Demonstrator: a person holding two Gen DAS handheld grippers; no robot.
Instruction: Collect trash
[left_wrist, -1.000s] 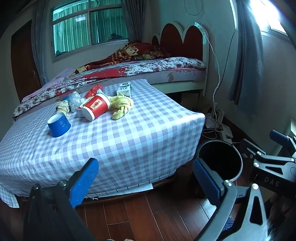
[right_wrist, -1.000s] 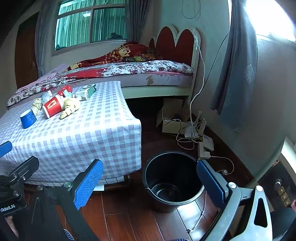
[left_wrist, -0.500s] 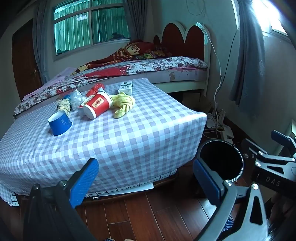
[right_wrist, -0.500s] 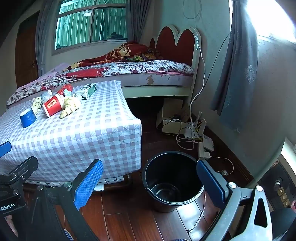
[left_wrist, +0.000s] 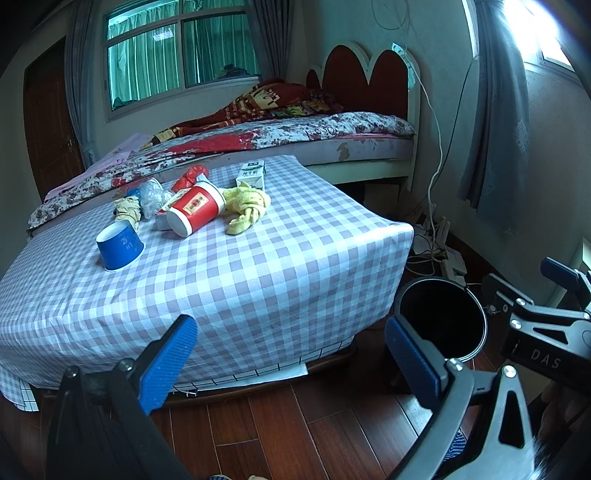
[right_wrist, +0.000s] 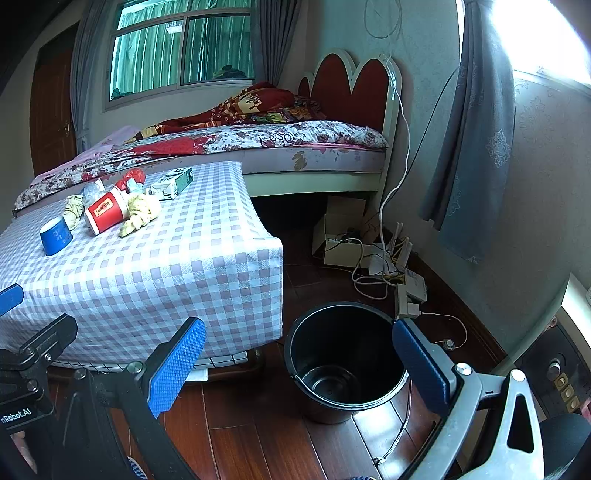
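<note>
Trash lies on a checked-cloth table: a blue paper cup upside down, a red paper cup on its side, a yellow rag, a small carton, crumpled plastic and a red wrapper. The same pile shows in the right wrist view, red cup among it. A black bucket stands empty on the floor right of the table, also in the left wrist view as bucket. My left gripper and right gripper are both open and hold nothing, short of the table's near edge.
A bed with a red heart-shaped headboard runs behind the table. Cables, a power strip and a white box lie on the wooden floor by the wall. A grey curtain hangs at the right.
Both views have shifted only slightly; the left gripper's view has crept a little toward the table. Nothing was picked up or moved.
</note>
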